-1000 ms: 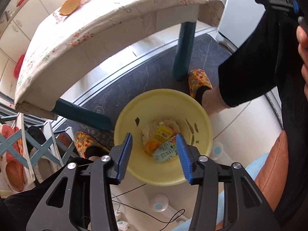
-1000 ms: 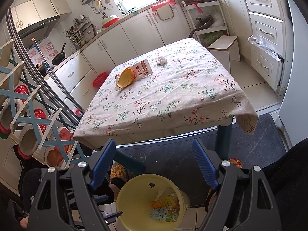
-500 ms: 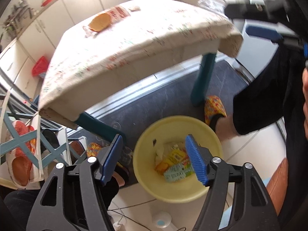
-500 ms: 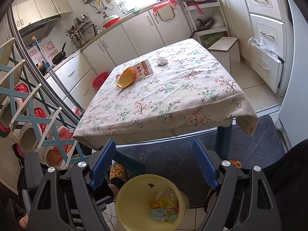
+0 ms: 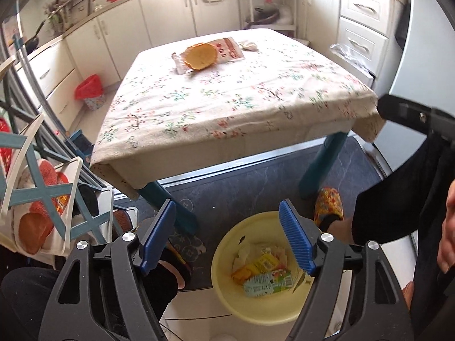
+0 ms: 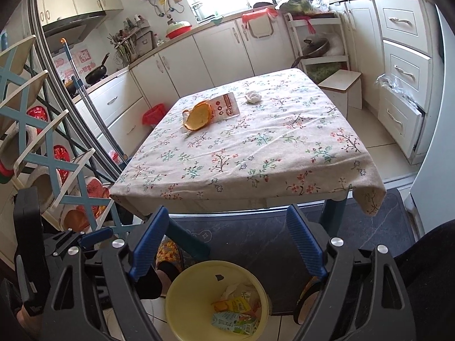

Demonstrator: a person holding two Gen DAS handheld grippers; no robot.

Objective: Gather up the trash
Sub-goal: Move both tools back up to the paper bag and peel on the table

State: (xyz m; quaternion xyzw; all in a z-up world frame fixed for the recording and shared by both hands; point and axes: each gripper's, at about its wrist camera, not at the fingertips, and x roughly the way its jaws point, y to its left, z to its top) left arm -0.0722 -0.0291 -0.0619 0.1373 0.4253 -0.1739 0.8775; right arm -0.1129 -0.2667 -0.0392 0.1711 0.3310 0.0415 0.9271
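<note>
A yellow bin (image 5: pixel 261 309) (image 6: pixel 182 307) stands on the floor in front of the table, holding a green carton (image 5: pixel 267 281) (image 6: pixel 231 322), a yellow wrapper and crumpled paper. My left gripper (image 5: pixel 227 238) hangs above and left of the bin, its jaws opening with nothing between them. My right gripper (image 6: pixel 224 244) is open and empty above the bin, aimed at the table. On the flowered tablecloth (image 6: pixel 256 147) lie an orange peel (image 6: pixel 197 118) (image 5: pixel 199 56), a red-and-white wrapper (image 6: pixel 227 108) and a crumpled white tissue (image 6: pixel 253 96).
A blue-framed shoe rack (image 6: pixel 37 156) stands at the left. A person's feet in patterned slippers (image 5: pixel 328 204) rest on a dark mat (image 5: pixel 256 182) beside the bin. Kitchen cabinets (image 6: pixel 216 54), a small red bin (image 6: pixel 152 115) and a stool (image 6: pixel 341 88) surround the table.
My left gripper has risen and tilted up from over the bin, so the tabletop now shows, and its jaws have spread wider. The right gripper has stayed nearly still.
</note>
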